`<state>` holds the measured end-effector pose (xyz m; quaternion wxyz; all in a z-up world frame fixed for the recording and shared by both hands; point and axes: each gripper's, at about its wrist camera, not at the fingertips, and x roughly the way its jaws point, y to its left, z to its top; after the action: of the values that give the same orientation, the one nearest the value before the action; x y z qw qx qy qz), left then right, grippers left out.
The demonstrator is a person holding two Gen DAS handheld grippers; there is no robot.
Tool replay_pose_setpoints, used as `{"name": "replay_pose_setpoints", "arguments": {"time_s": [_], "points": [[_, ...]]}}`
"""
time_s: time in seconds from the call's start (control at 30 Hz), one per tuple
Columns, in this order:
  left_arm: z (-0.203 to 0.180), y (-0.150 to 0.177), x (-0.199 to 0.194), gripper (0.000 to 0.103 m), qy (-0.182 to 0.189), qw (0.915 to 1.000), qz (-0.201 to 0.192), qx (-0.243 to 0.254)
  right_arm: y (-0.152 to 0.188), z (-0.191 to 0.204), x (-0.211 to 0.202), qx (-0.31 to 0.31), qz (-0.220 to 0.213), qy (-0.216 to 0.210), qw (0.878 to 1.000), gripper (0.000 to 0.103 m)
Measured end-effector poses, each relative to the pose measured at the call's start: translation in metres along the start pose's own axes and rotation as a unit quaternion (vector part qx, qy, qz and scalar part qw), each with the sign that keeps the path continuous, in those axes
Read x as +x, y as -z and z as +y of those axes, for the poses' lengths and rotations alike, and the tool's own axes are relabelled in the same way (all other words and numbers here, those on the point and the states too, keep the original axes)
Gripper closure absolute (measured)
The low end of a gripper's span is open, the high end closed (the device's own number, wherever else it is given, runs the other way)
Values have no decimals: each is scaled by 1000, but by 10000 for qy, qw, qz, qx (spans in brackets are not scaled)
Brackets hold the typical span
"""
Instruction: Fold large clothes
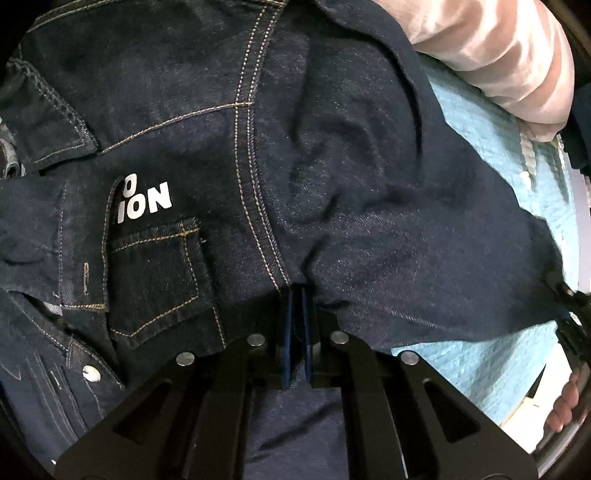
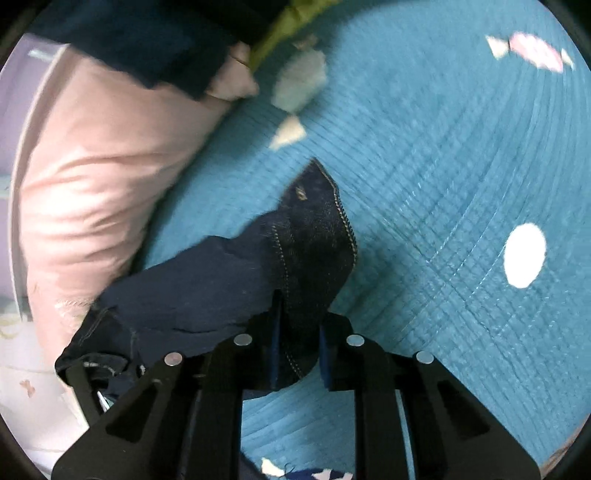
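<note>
The jacket (image 1: 332, 192) runs off the left wrist view on three sides, and a fold hides part of its white lettering (image 1: 146, 203). In the right wrist view the bedspread (image 2: 443, 147) and pillow (image 2: 92, 177) are motion-blurred; a green item (image 2: 284, 33) is cut off at the top.

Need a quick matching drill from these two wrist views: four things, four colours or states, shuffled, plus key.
Column A
1. denim jacket
2. bedspread
3. pillow
4. left gripper

Column B
a. pale pink
b. shut on a fold of cloth
c. teal, quilted
d. dark blue with tan stitching

Pairs: 1-d, 2-c, 3-a, 4-b
</note>
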<state>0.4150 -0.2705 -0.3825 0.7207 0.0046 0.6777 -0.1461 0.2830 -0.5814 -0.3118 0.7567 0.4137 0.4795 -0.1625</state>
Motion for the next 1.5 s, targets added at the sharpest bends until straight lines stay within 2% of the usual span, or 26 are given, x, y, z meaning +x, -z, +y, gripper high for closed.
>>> {"name": "replay_pose_setpoints", "arguments": {"time_s": [0.23, 0.4, 0.5, 0.7, 0.83, 0.9, 1.1, 1.2, 1.23, 1.3, 1.37, 1.43, 1.47, 1.5], "points": [[-11, 16, -22, 98, -245, 9996, -134, 89, 21, 45, -51, -677, -277, -246, 9970, 88], [-10, 30, -52, 97, -215, 9991, -268, 234, 42, 106, -89, -1392, -455, -619, 9873, 88], [6, 41, -78, 97, -176, 9985, -489, 178, 60, 148, -101, -1966, -489, -802, 9760, 88], [70, 63, -132, 97, -154, 9958, -875, -241, 118, 241, -107, -3066, -271, -1047, 9457, 88], [131, 80, -166, 97, 65, 9908, -1137, -731, 171, 293, -87, -3698, 98, -992, 9237, 88], [163, 88, -179, 97, -17, 9880, -1235, -931, 194, 312, -71, -3919, 229, -972, 9146, 88], [241, 114, -200, 97, -45, 9812, -1333, -1397, 255, 357, -8, -4197, 813, -795, 9005, 88], [270, 129, -200, 97, -223, 9798, -1287, -1516, 282, 374, 27, -4312, 1045, -608, 8941, 88], [280, 134, -198, 97, -222, 9797, -1236, -1560, 289, 378, 34, -4322, 1084, -573, 8934, 87], [295, 143, -198, 97, -227, 9790, -1167, -1654, 302, 383, 58, -4235, 1278, -529, 8952, 79], [310, 152, -193, 97, -247, 9771, -1126, -1786, 311, 383, 82, -4002, 1689, -560, 8990, 74], [320, 156, -189, 97, -223, 9761, -1082, -1869, 314, 382, 93, -3598, 2110, -1001, 9033, 73], [323, 159, -187, 97, -239, 9758, -1075, -1889, 313, 379, 96, -3305, 2361, -1344, 9039, 65], [327, 160, -186, 97, -273, 9754, -1070, -1910, 311, 377, 94, -3179, 2390, -1429, 9063, 56]]}}
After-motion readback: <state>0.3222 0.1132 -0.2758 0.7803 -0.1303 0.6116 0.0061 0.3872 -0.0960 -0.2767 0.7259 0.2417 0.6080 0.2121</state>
